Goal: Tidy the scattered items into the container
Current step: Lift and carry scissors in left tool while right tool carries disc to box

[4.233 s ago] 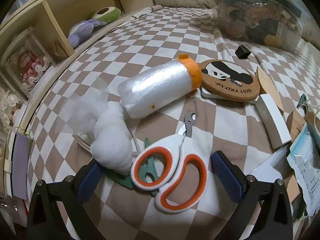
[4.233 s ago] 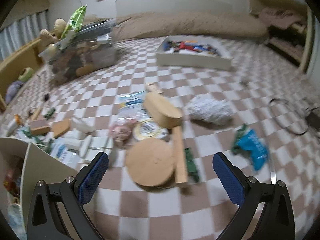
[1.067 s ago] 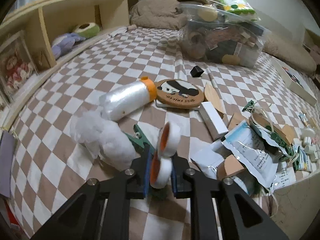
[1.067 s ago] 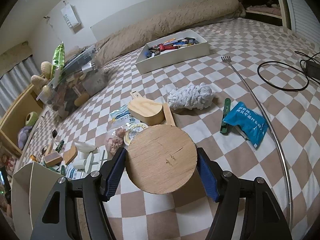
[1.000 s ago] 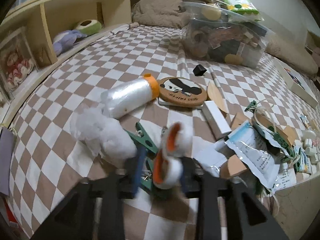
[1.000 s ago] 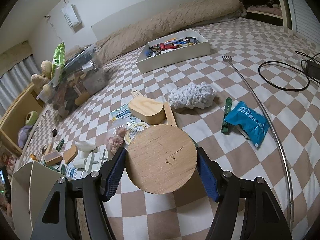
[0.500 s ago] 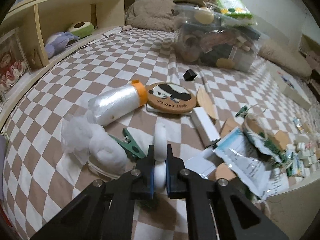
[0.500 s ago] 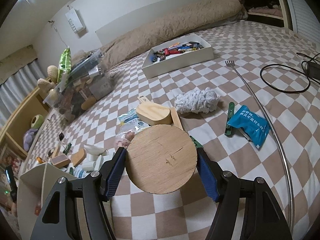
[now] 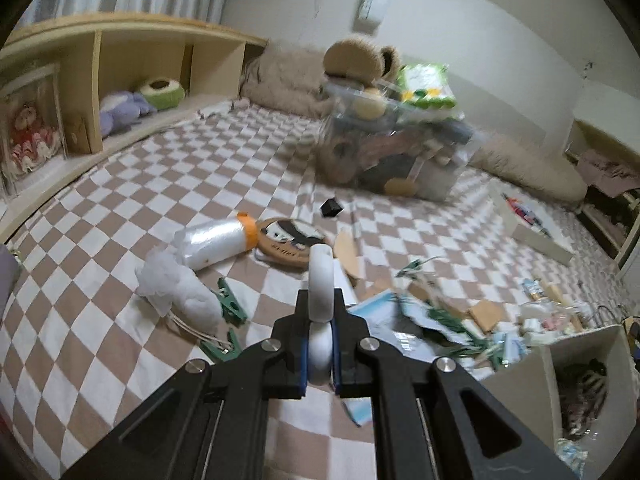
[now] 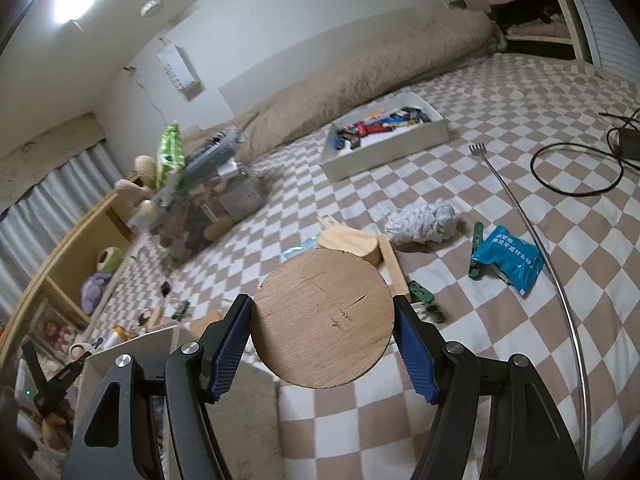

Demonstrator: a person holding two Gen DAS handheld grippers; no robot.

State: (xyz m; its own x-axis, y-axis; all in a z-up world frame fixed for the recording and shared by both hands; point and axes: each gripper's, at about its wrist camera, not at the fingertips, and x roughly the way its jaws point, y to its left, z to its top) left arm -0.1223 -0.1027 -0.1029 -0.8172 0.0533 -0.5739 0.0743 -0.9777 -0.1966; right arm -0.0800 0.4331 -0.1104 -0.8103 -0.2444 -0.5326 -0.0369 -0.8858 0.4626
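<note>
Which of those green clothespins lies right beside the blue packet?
The upright green clothespin touching the blue packet; the other green clip lies nearer the gripper.

**Scissors and wood disc lifted off the bed**

Four seconds back: white and orange scissors [image 9: 320, 308] lying flat between wide-open blue pads. Now pinched tight in the left gripper [image 9: 320, 350], standing on edge, handles pointing to 12 o'clock, up above the checkered blanket [image 9: 120, 340]. Let go a little one second back, then squeezed shut again.

Round wooden disc [image 10: 323, 318] picked up from the blanket too, clamped in the right gripper [image 10: 322, 334] and raised. White container [image 10: 132, 346] now showing at 8 o'clock of the disc.
</note>
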